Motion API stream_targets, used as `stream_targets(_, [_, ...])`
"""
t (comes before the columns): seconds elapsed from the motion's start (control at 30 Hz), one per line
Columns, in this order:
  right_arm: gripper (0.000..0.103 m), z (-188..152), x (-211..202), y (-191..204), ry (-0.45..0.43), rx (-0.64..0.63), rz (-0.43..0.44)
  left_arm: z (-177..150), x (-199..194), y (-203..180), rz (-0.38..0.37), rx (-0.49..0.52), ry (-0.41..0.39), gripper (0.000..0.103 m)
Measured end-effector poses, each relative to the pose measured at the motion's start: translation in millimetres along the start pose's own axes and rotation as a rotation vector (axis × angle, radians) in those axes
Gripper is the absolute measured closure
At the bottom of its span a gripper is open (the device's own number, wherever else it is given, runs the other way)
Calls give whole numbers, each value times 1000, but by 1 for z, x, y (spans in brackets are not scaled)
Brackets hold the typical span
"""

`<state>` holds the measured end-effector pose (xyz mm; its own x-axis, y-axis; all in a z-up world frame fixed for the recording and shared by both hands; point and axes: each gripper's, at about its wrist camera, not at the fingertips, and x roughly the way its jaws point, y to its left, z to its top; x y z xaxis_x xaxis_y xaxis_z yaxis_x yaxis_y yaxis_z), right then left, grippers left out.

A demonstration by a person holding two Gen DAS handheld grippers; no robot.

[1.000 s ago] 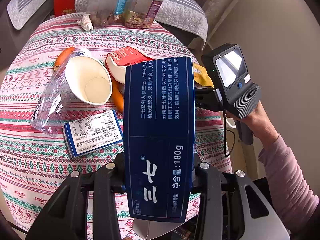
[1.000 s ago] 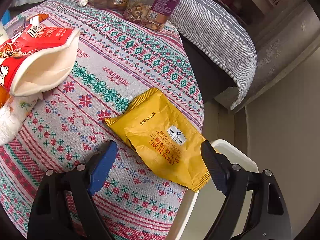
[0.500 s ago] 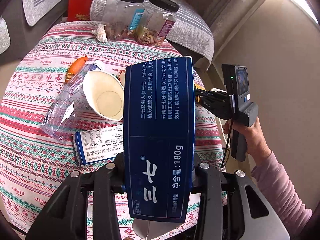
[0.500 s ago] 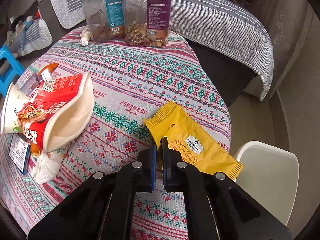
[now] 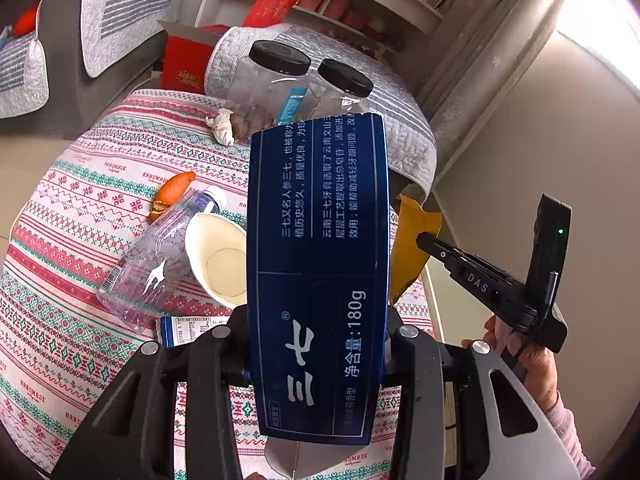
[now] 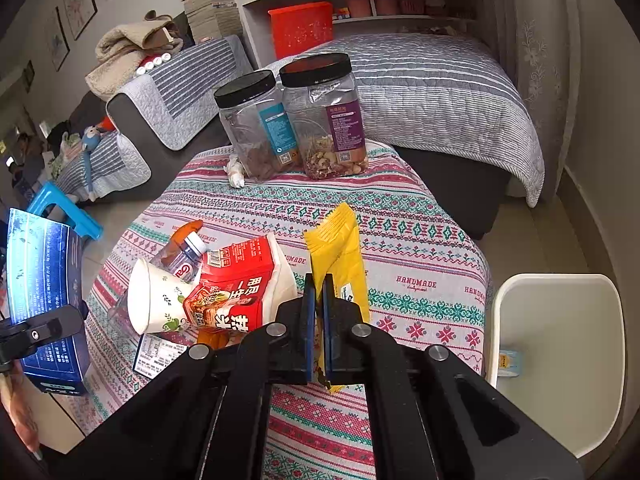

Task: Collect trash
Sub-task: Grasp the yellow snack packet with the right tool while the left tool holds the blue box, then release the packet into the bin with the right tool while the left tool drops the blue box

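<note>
My left gripper (image 5: 316,344) is shut on a dark blue toothpaste box (image 5: 316,264) and holds it above the patterned table; the box also shows in the right wrist view (image 6: 44,300). My right gripper (image 6: 317,304) is shut on a yellow snack packet (image 6: 340,256), lifted off the cloth; the packet shows in the left wrist view (image 5: 412,244). On the table lie a white paper cup (image 5: 218,260), a clear plastic bottle (image 5: 156,264), a red noodle cup (image 6: 236,280), orange peel (image 5: 172,194), a crumpled tissue (image 5: 221,130) and a blue-white wrapper (image 5: 188,328).
Two clear jars with black lids (image 6: 292,120) stand at the table's far edge. A white bin (image 6: 560,356) stands on the floor right of the table. A grey-covered sofa (image 6: 420,80) lies behind, a blue stool (image 6: 60,212) to the left.
My right gripper closed on the yellow packet and raised it off the table. My left gripper rose and pulled back with the blue box still held.
</note>
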<state>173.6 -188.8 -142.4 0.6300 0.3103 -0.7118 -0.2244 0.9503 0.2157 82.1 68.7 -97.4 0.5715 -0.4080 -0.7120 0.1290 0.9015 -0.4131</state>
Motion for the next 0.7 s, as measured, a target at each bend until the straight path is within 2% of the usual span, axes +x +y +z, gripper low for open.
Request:
stream_targets(0.23, [101,-1,-31,-1,-62,14,5,2,-3,-23,-6,34,-60,63])
stream_targets(0.5, [101,-6,-59,-19,-101,31,-36,6,9,-46,-26,52,-75,63])
stream_targets(0.7, [101,-9,-79,-48,-122,65,-82,8,25,-71,-44,82,-67,63])
